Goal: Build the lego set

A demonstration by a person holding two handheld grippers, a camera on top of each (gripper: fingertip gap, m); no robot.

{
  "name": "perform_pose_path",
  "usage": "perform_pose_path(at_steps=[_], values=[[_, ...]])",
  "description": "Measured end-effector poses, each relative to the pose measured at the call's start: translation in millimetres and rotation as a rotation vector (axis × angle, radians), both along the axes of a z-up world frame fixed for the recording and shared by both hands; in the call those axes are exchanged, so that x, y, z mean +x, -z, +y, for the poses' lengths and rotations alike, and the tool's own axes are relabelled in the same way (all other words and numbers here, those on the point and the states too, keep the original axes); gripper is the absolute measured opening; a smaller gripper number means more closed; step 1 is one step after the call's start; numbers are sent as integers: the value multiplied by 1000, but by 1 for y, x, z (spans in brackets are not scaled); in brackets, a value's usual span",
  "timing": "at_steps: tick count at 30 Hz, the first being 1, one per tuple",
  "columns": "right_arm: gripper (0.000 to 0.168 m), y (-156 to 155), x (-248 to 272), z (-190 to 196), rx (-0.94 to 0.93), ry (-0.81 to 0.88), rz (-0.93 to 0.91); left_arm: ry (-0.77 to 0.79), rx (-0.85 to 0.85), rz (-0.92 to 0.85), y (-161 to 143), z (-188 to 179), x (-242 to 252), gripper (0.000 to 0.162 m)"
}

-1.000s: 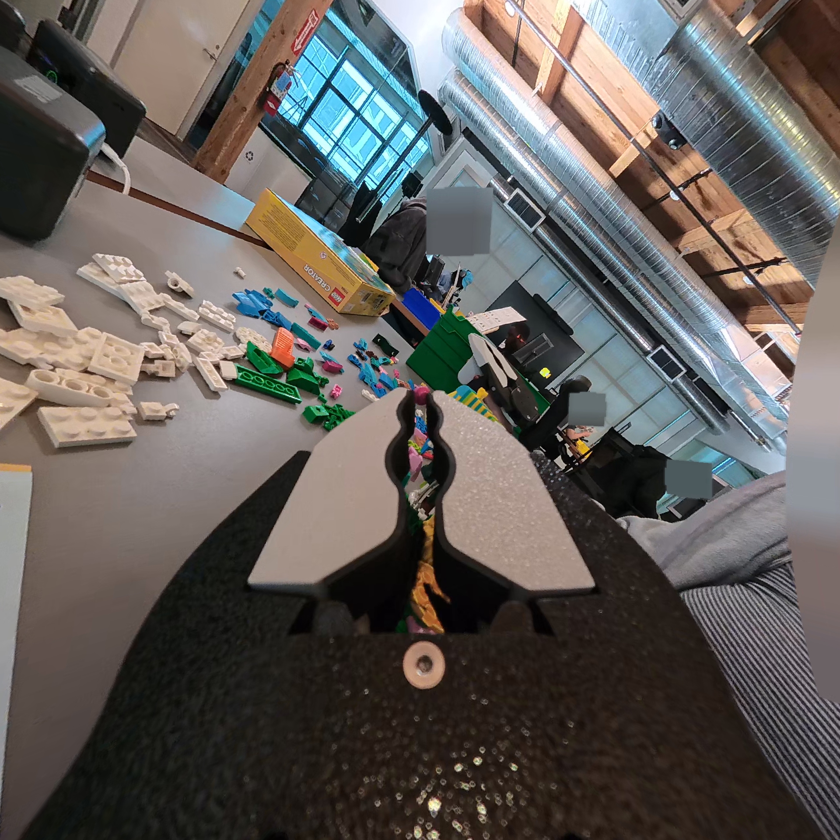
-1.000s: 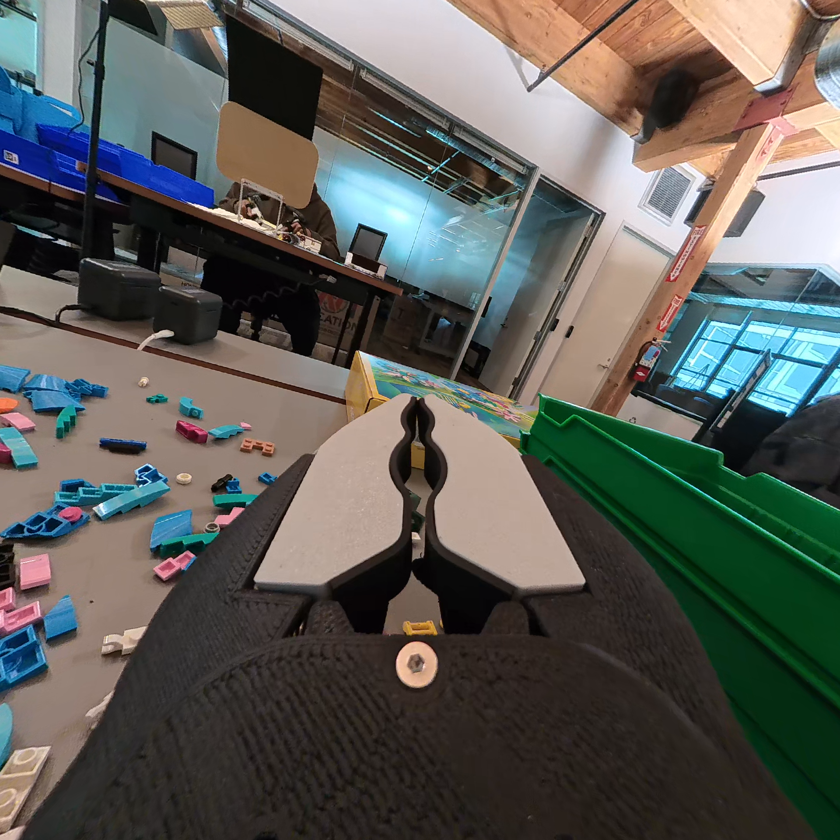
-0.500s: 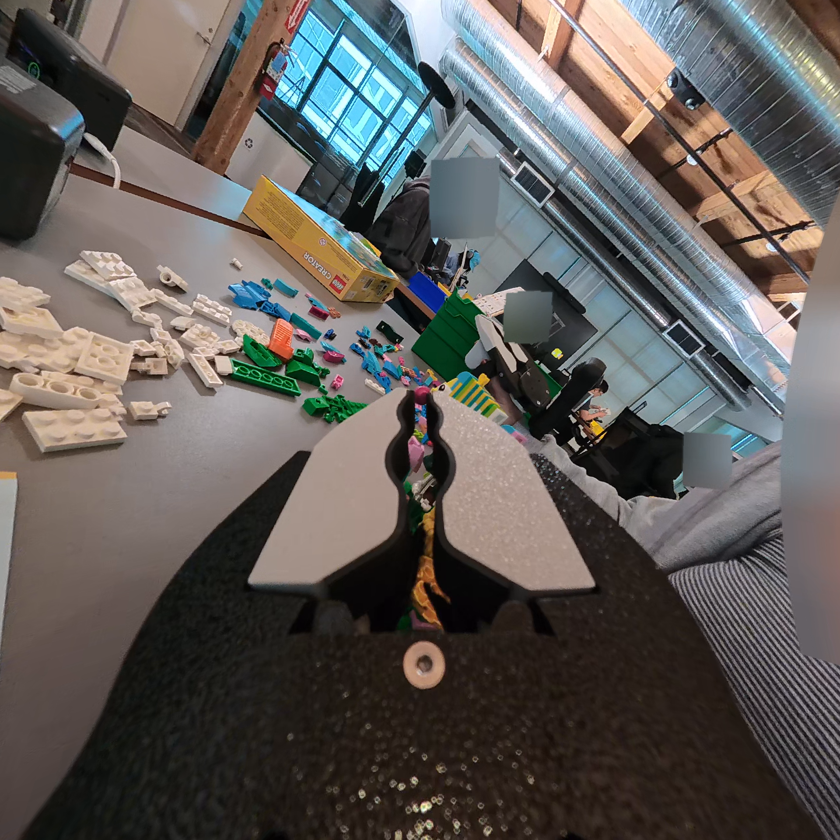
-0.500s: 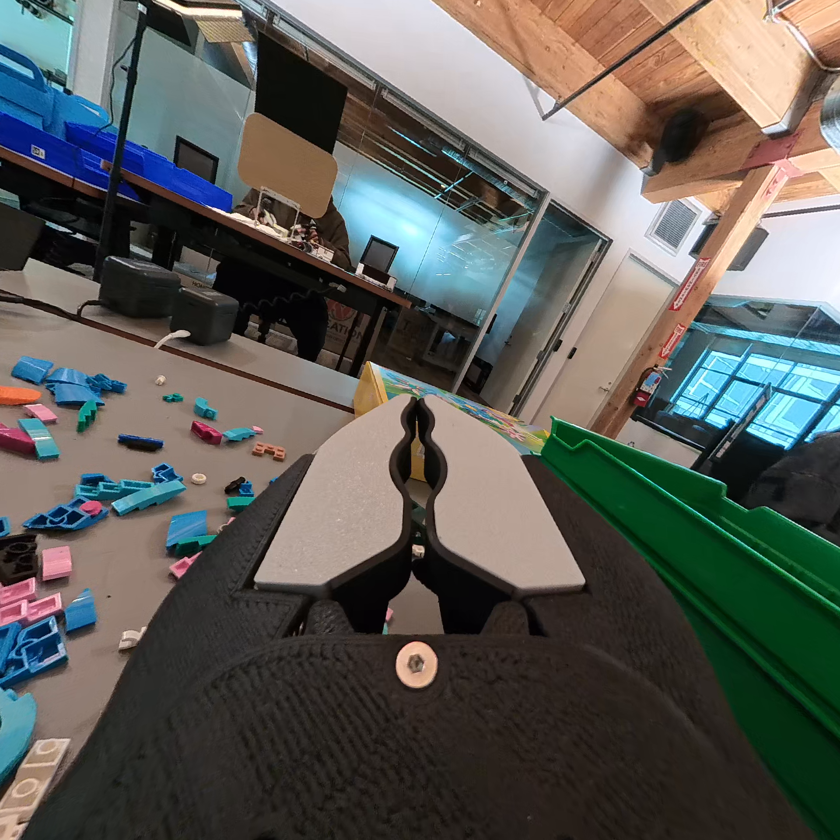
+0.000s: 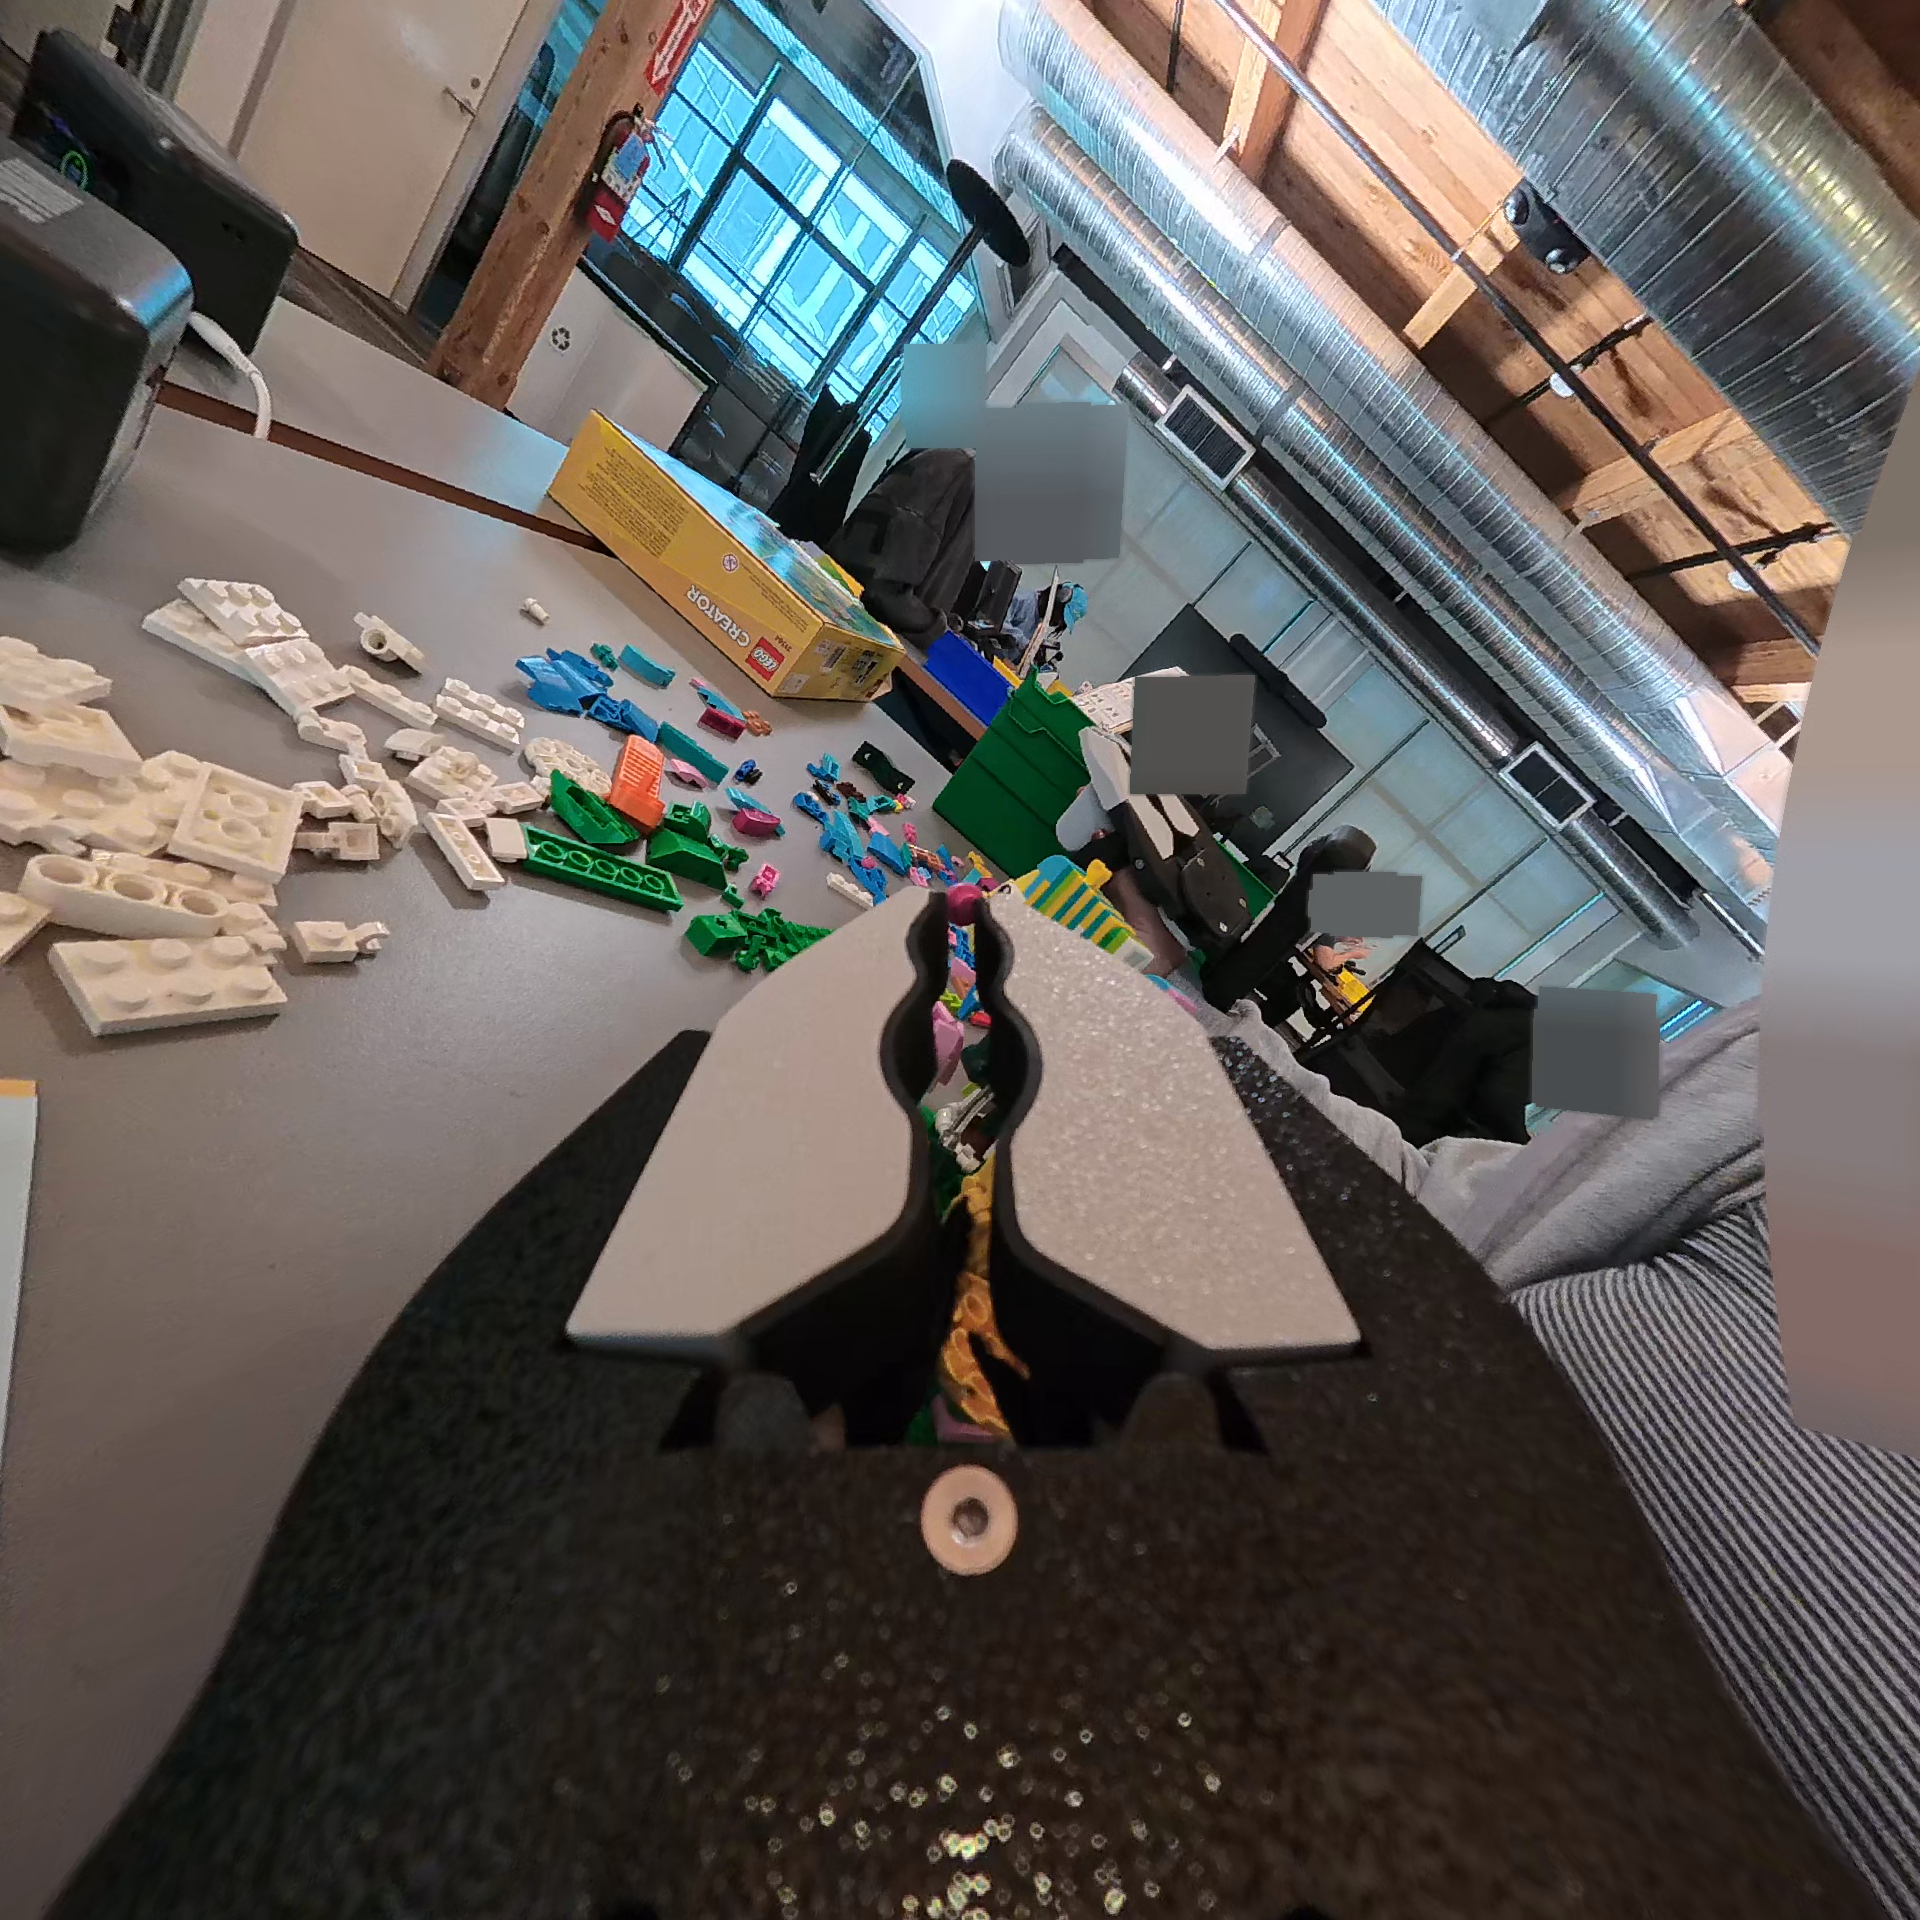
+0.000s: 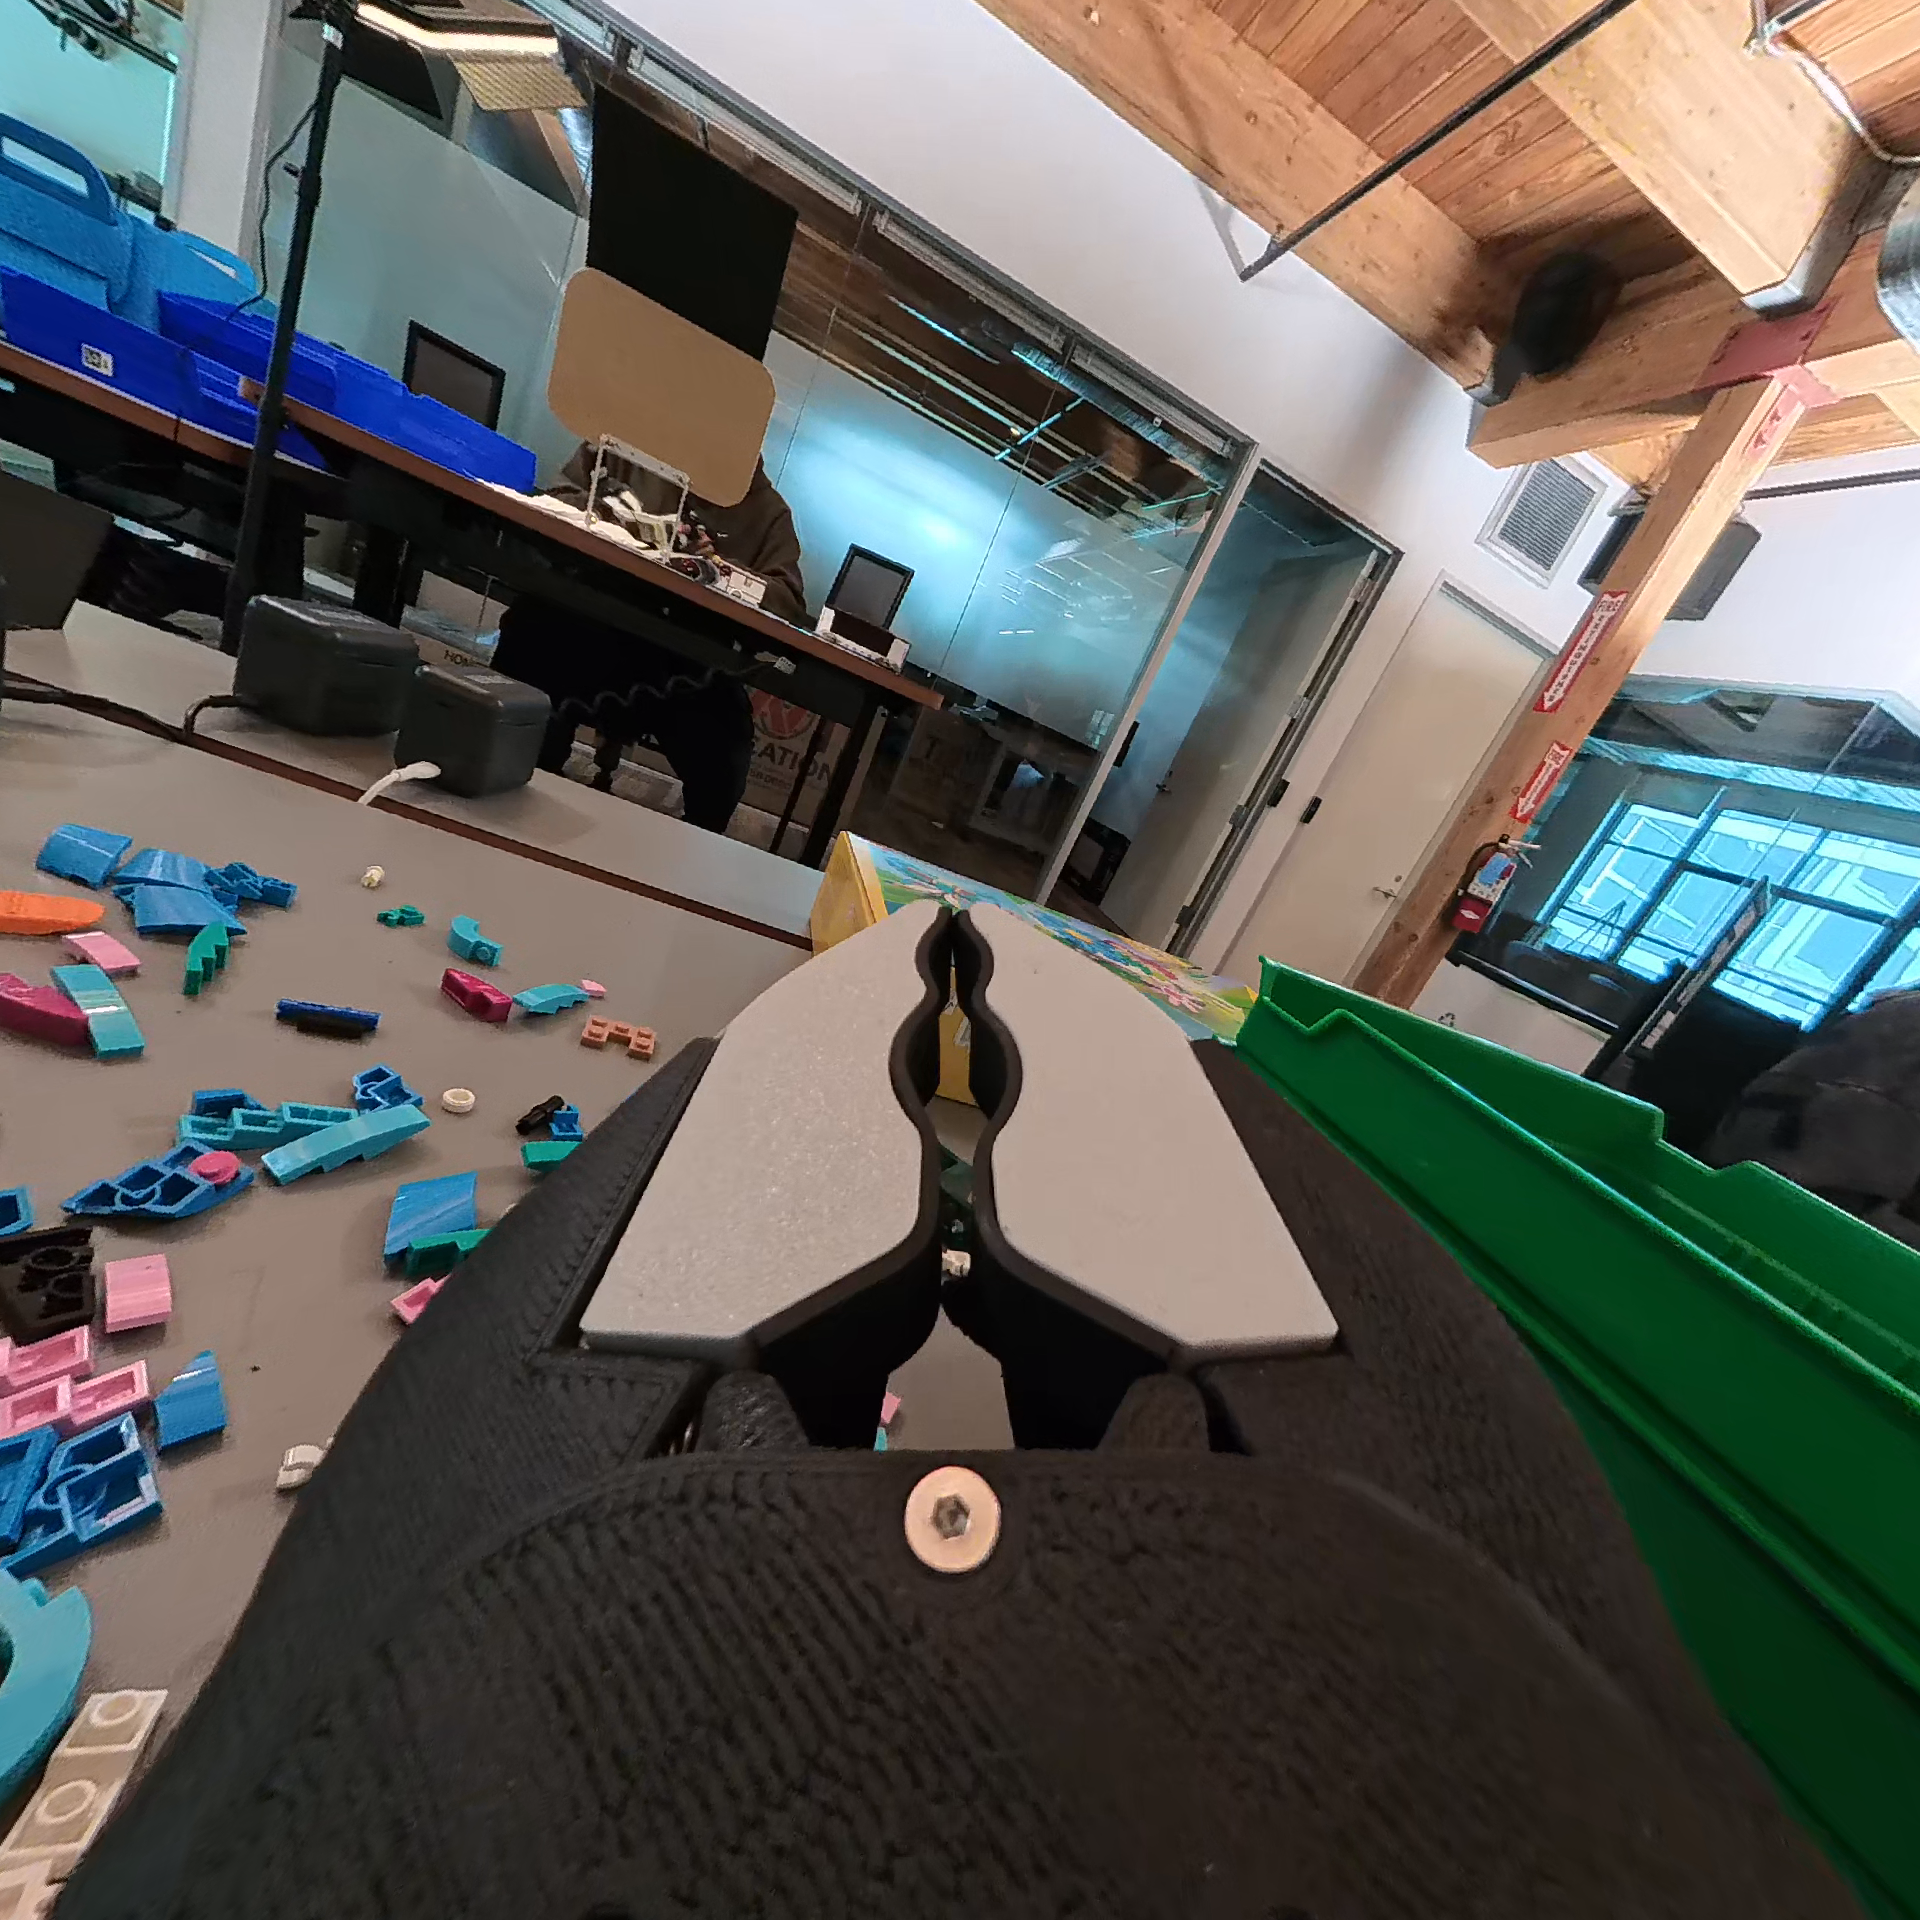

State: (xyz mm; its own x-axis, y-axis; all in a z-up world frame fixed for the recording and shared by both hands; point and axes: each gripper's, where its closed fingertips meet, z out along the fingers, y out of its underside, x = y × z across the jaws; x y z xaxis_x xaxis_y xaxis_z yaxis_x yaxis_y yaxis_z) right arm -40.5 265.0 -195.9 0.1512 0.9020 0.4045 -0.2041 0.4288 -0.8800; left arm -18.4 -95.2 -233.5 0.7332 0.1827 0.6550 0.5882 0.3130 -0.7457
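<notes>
The left hand-held gripper (image 5: 961,914) has its two grey-faced fingers drawn nearly together, with a narrow gap between them. Through the gap a small built piece of green, gold and pink bricks (image 5: 971,1309) shows; whether the fingers clamp it or it merely lies behind them cannot be told. A dark pink round stud (image 5: 963,902) sits at the fingertips.

The right hand-held gripper (image 6: 951,920) is closed, its tips meeting, and nothing is seen held between them.

On the grey tabletop (image 5: 312,1143), loose parts lie sorted in groups: white plates and small white pieces (image 5: 156,821) to the left, green plates and leaf-shaped pieces (image 5: 623,852) near the middle beside one orange sloped brick (image 5: 636,777), blue and teal pieces (image 6: 208,1153) and pink tiles (image 6: 73,1371) farther along. The yellow cardboard set box (image 5: 717,582) lies flat at the far edge of the tabletop. A green plastic bin (image 6: 1610,1299) stands just beside the right hand-held gripper. Two dark grey box-shaped units (image 6: 405,686) sit at the back of the tabletop.
</notes>
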Motion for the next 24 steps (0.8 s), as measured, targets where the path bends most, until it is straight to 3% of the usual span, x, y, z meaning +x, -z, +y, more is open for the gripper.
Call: perform_pose_path(at_steps=[16,24], values=[[0,-1,1,0,17,12,1,1,8,-1,-1,-1,0,4],[0,1,5,43,-78,224,-15,3,6,0,-1,0,0,4]])
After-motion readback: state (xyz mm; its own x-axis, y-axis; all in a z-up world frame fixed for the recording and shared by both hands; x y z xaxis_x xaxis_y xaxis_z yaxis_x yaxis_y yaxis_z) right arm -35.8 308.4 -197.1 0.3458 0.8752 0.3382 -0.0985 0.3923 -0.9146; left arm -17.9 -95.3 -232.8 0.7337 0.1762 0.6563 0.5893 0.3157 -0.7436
